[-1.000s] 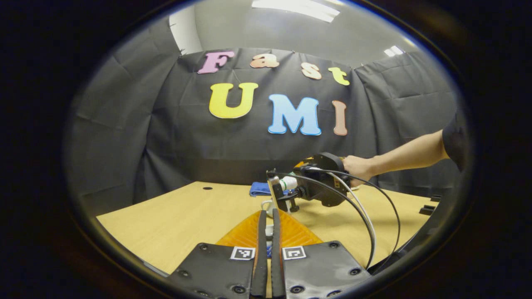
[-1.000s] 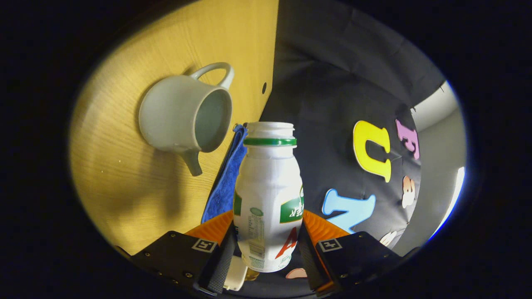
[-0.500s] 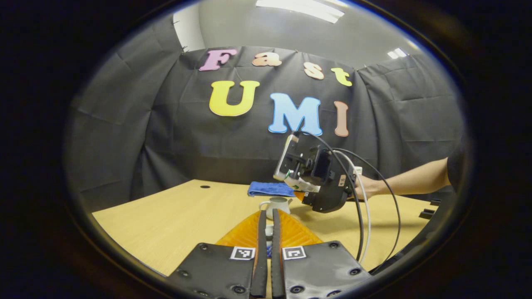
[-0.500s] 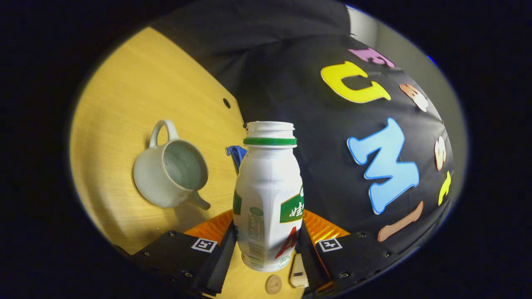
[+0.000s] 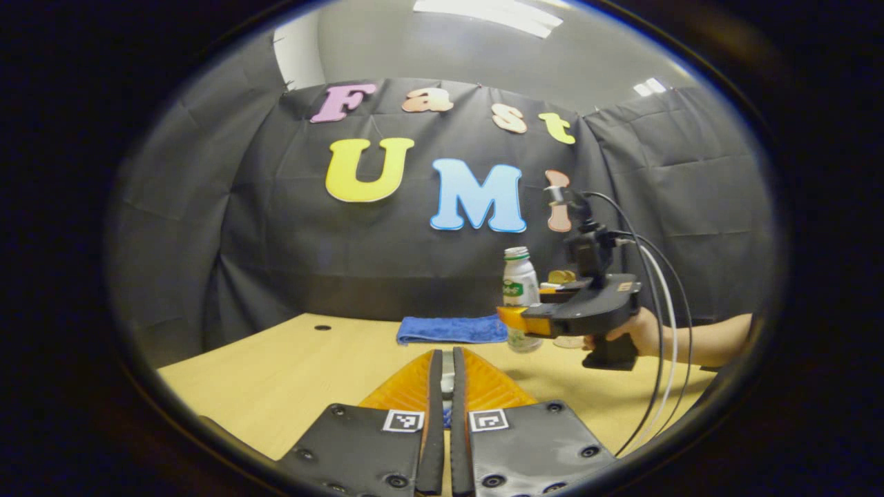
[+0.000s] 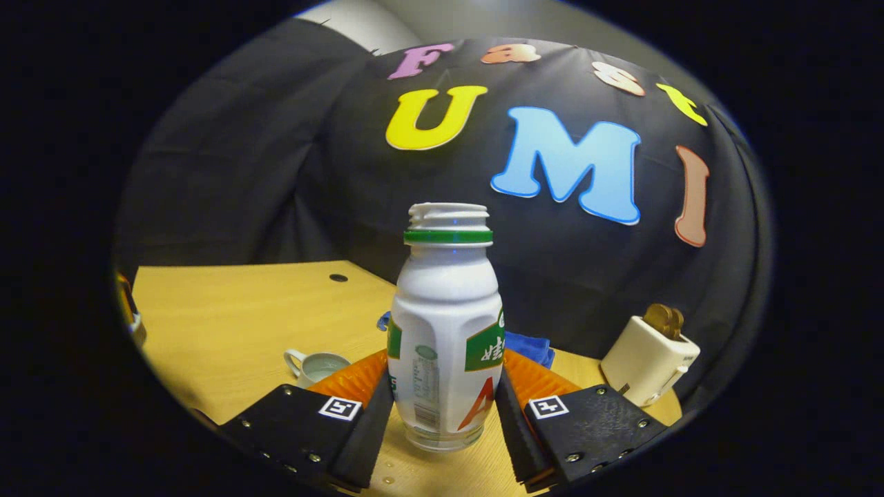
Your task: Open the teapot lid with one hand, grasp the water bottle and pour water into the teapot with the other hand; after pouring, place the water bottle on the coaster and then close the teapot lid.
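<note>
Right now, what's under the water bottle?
In the right gripper view, bare wooden table shows beneath the water bottle. No coaster is visible there; the bottle covers its own footprint.

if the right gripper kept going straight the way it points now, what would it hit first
Probably nothing before the black cloth wall. The right gripper, shut on the water bottle, points level across the table; the blue towel lies lower. Depth is unclear.
</note>
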Demonstrator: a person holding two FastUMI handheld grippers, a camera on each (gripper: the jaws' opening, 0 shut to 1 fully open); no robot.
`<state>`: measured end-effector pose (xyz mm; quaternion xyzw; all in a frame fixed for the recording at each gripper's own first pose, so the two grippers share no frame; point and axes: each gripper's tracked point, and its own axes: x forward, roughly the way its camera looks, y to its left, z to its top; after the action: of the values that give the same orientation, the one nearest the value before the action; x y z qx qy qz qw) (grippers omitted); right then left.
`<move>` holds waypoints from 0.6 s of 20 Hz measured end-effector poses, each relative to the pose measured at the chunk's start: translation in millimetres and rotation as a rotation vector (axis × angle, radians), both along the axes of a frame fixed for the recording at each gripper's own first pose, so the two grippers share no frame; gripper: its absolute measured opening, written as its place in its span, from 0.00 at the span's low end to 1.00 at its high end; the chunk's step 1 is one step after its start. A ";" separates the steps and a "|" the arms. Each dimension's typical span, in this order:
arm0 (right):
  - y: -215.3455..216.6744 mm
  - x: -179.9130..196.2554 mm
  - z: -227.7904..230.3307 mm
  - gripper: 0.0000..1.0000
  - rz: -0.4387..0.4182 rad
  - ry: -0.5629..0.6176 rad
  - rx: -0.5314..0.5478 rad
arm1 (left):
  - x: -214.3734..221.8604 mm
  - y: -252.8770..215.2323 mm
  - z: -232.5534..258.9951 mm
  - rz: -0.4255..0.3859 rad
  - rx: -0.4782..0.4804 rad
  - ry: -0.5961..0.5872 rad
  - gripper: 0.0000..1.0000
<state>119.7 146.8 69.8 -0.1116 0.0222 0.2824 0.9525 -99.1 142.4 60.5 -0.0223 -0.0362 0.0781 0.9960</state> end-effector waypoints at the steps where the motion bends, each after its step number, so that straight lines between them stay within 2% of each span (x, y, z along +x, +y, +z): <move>1: -13.9 -4.7 4.2 0.74 -0.012 0.014 0.041 | 10.2 -1.9 5.7 -0.011 -0.002 -0.005 0.14; 6: -66.1 -31.7 5.6 0.73 -0.036 0.063 0.124 | 76.3 -3.4 11.8 -0.055 0.027 0.013 0.14; 9: -90.7 -40.9 6.0 0.73 -0.049 0.055 0.135 | 122.2 0.3 3.4 -0.085 -0.005 0.027 0.14; 11: -102.8 -42.2 4.0 0.73 -0.060 0.052 0.134 | 152.2 12.2 -5.1 -0.074 -0.018 0.039 0.14; 12: -108.5 -41.7 2.6 0.73 -0.065 0.053 0.138 | 166.3 18.5 -14.4 -0.062 -0.020 0.057 0.10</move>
<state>78.0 38.3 72.4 -0.0376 0.0315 0.2552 0.9657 67.1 160.9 46.2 -0.0314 -0.0063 0.0481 0.9983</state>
